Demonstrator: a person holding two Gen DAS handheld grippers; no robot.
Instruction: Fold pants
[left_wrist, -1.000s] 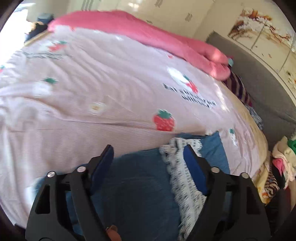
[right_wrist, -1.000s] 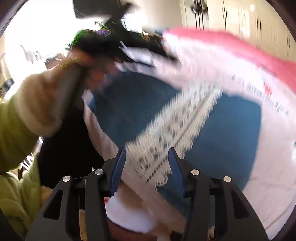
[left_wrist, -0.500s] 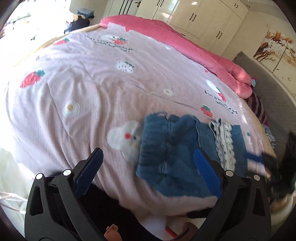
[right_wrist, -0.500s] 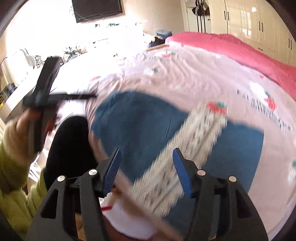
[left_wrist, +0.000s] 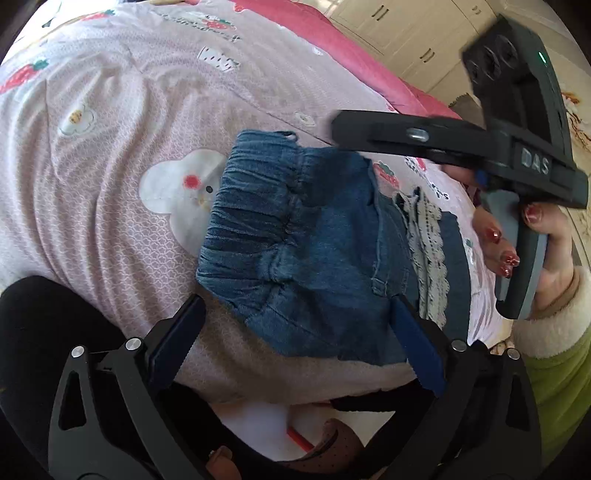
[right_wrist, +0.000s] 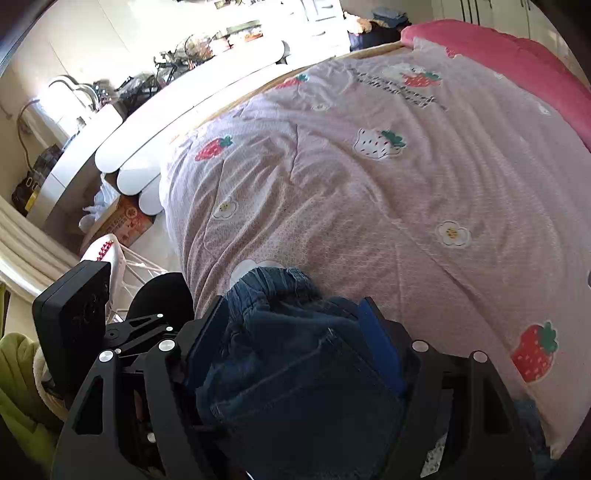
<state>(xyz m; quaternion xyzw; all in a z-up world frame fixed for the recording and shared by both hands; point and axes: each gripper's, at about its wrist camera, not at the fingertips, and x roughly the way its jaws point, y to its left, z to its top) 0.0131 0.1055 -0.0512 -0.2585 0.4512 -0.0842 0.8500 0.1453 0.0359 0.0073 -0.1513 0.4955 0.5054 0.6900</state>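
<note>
On the near edge of the bed, right by the corner, the pants (left_wrist: 314, 258) are laid out on the pink strawberry quilt (left_wrist: 129, 129). They're blue denim, already folded into a compact bundle, with the gathered elastic waistband turned toward the left in the left wrist view and a strip of white lace trim (left_wrist: 428, 251) showing at the right end. Part of the bundle is draped a little over the quilt's edge.

The left gripper (left_wrist: 299, 350) is held just off the bed's edge, jaws spread about as wide as they go, and nothing is caught between the blue pads; the denim is seen beyond the tips, not pinched.

The right gripper (right_wrist: 295, 339) is pointed down at the waistband end of the bundle. Its jaws are opening, and denim is seen between them, filling the gap in the right wrist view. Whether the pads are touching the cloth can't really be told from that angle, but no squeeze is visible. In the left wrist view the same tool is seen from the side, carried by a hand (left_wrist: 535, 243) with red-painted nails and a cream cuff under a green sleeve (left_wrist: 561, 369).

A darker pink blanket (left_wrist: 332, 48) is bunched along the far side of the bed, and white wardrobe doors (left_wrist: 406, 26) are seen behind it.
</note>
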